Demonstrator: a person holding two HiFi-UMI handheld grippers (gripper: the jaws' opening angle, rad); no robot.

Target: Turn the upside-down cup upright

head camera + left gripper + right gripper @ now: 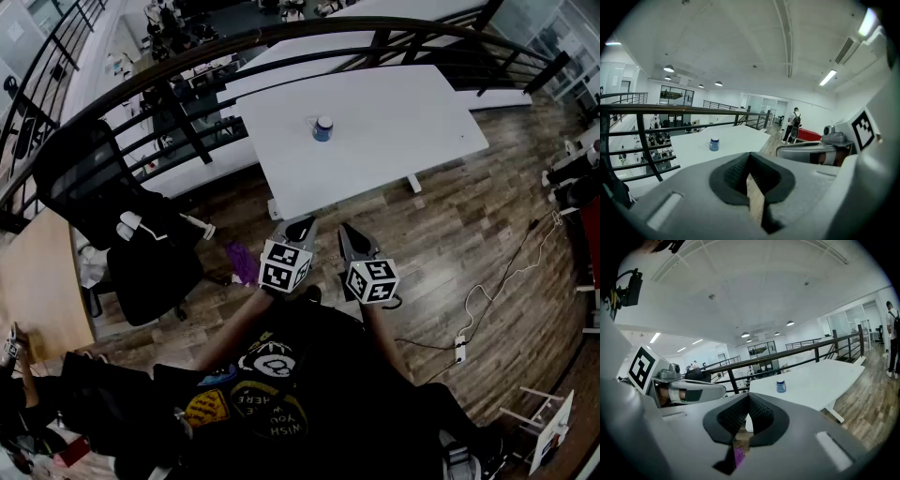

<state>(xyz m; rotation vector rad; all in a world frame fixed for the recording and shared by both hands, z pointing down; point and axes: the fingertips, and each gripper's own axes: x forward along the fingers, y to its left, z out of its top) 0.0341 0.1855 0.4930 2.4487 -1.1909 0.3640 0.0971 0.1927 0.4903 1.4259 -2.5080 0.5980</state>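
Black office chair (103, 202) near white table (394, 141); purple item (241, 261), perhaps cloth, on floor (450, 244).

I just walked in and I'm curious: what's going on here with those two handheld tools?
A person stands on the wooden floor holding two grippers. The left gripper and the right gripper are both shut and empty, held side by side short of the white table. The blue cup on it stands alone, not yet touched.

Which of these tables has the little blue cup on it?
The white table on the person's side of the black railing: the blue cup stands alone on it. The other white one lies beyond the railing.
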